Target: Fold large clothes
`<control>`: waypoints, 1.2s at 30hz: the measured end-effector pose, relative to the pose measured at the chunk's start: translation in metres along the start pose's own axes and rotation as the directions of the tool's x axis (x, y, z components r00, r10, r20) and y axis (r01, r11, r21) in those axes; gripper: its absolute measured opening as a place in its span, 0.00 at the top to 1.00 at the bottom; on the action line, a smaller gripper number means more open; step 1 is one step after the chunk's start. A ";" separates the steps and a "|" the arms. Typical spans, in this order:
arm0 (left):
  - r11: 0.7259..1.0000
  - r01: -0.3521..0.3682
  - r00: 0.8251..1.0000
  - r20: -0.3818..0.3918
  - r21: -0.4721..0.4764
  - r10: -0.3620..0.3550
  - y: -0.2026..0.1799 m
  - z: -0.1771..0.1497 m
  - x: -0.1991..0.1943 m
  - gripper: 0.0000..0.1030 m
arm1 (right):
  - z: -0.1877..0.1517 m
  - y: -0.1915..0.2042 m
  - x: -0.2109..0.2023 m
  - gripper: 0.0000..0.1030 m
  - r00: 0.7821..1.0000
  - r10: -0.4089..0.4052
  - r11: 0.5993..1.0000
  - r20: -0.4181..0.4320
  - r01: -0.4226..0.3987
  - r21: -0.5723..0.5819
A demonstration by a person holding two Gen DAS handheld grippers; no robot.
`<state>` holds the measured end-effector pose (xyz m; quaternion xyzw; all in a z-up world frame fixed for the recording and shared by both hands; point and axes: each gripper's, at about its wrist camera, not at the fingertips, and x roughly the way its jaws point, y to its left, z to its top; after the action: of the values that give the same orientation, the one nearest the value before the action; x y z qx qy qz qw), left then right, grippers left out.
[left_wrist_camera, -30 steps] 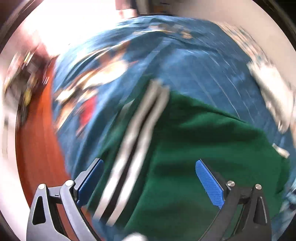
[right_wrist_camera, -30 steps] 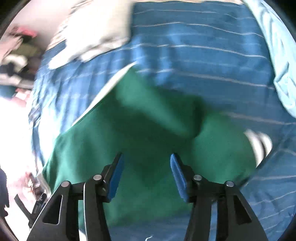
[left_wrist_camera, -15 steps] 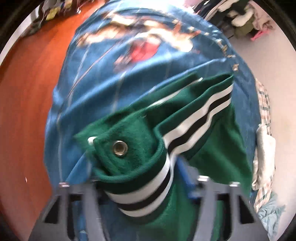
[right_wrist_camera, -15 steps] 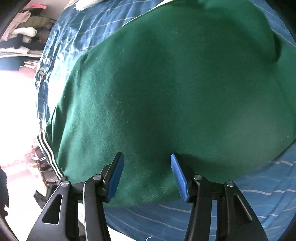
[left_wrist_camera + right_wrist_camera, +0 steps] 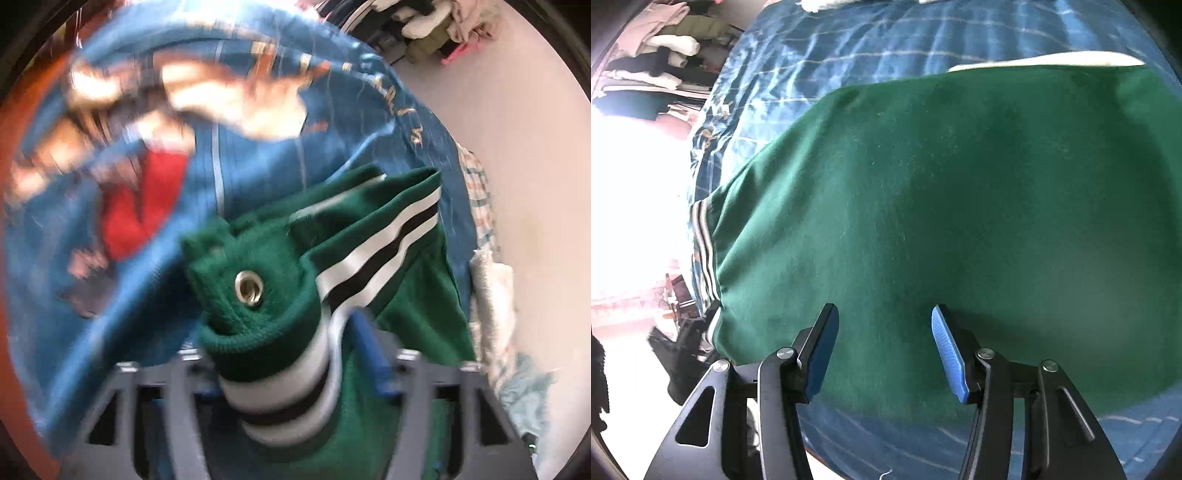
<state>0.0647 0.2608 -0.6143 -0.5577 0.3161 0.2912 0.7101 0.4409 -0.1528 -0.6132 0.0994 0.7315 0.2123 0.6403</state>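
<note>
the dark green fleece garment with white-and-black striped ribbed trim [image 5: 402, 295] lies on a blue bedspread with pale lines and a printed picture [image 5: 258, 173]. in the left wrist view a bunched corner of it – ribbed band and a round metal eyelet [image 5: 249, 287] – sits between the fingers of the left gripper [image 5: 284, 354], whose jaws are opening; the view is blurred, so whether the pads press the cloth i cannot tell. the right gripper [image 5: 881, 350] hovers over the flat green panel – jaws parted, nothing between them. piled clothes [image 5: 661, 48] lie beyond the bed.
</note>
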 end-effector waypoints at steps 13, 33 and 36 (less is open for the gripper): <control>0.990 -0.073 0.978 0.202 0.121 0.048 -0.092 0.028 -0.037 0.74 | 0.012 0.003 -0.020 0.47 0.996 0.070 0.997 0.056 -0.069 -0.021; 0.675 0.173 0.954 0.049 0.717 -0.296 -0.307 -0.070 -0.102 0.77 | -0.047 -0.173 -0.143 0.40 0.950 -0.217 0.937 0.225 0.137 0.322; 0.568 0.287 0.937 -0.104 0.772 -0.332 -0.343 -0.133 -0.090 0.78 | -0.072 -0.245 -0.132 0.40 0.971 -0.180 0.874 0.157 0.085 0.479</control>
<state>0.2550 0.0543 -0.3598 -0.2353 0.2889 0.0118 0.9279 0.4226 -0.4391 -0.5960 0.2210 0.6994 -0.0261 0.6792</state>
